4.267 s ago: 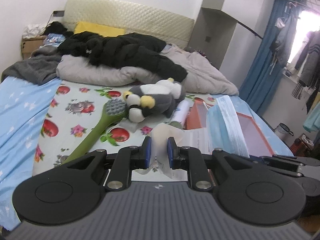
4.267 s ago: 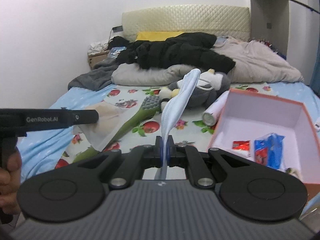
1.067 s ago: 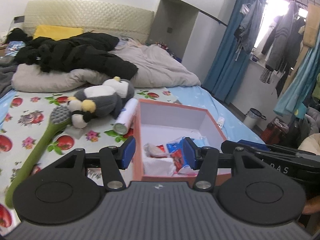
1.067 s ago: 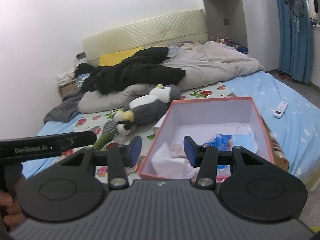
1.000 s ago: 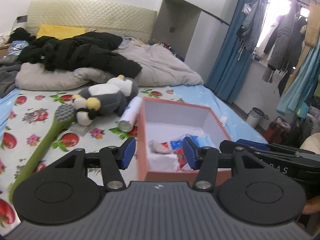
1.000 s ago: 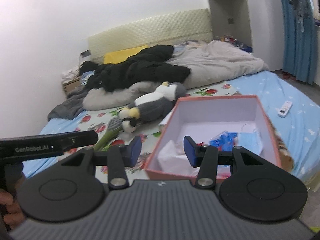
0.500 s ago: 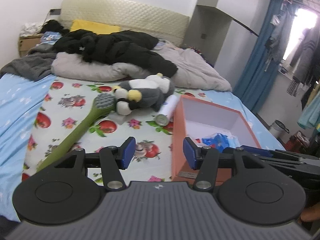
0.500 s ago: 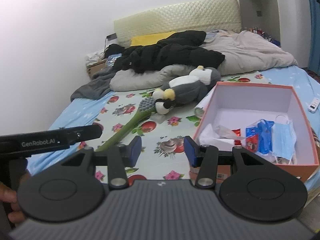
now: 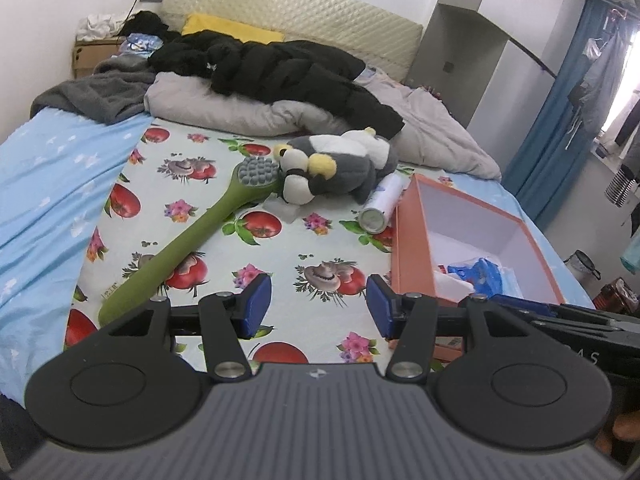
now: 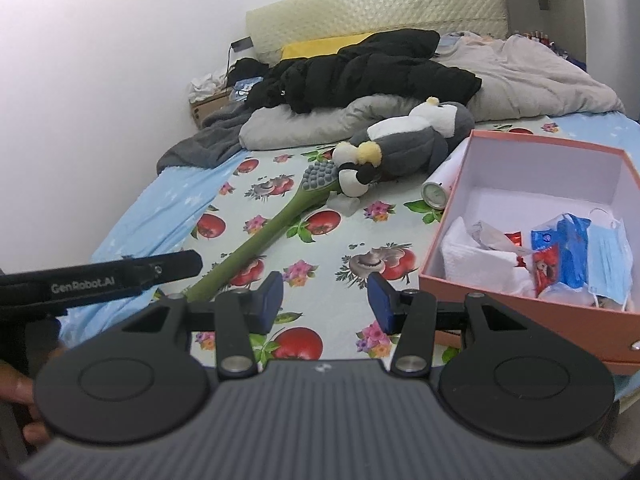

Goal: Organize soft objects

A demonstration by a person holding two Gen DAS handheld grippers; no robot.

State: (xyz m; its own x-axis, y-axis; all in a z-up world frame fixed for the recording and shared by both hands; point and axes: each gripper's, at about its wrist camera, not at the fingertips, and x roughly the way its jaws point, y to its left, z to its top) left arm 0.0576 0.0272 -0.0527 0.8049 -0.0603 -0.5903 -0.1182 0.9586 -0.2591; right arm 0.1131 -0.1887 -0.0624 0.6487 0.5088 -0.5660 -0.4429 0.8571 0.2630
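Plush penguin (image 9: 336, 168), green brush (image 9: 208, 228), orange box (image 9: 408, 248)

Bedroom in a home. Bed (image 9: 48, 184) fills the view: fruit-print sheet (image 9: 280, 256), blue cover on the side, quilted cream headboard (image 9: 304, 12) at 12 o'clock against a white wall. Crumpled grey duvet (image 9: 248, 116), black jacket (image 9: 280, 68) and yellow pillow (image 9: 228, 28) piled at the head. Blue curtains (image 9: 560, 92) and clothes on a hanging rail (image 9: 600, 64) at 2 o'clock by a bright window. Cardboard box (image 9: 92, 54) as nightstand at 10 o'clock. Lived-in, not a lab.
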